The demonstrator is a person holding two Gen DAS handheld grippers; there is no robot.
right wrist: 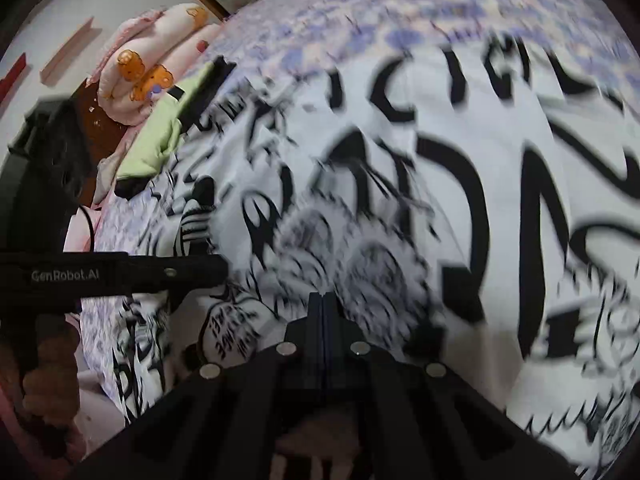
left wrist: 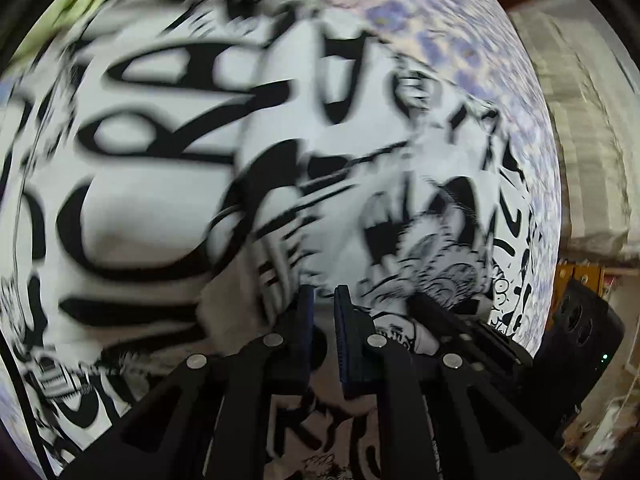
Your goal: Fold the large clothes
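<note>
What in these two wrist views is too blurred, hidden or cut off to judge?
- Left wrist: motion blur smears the printed garment; its lettering is unreadable.
- Left wrist: whether the left claw pinches fabric is unclear.
- Right wrist: the right claw hides any cloth between its shut tips.
- Both: garment's outline runs past the edges.

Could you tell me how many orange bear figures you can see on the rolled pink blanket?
3 bear figures, clustered on the pink blanket at upper left of the right wrist view: upper-left one, another right of it, one below. Folds may hide others.
</note>
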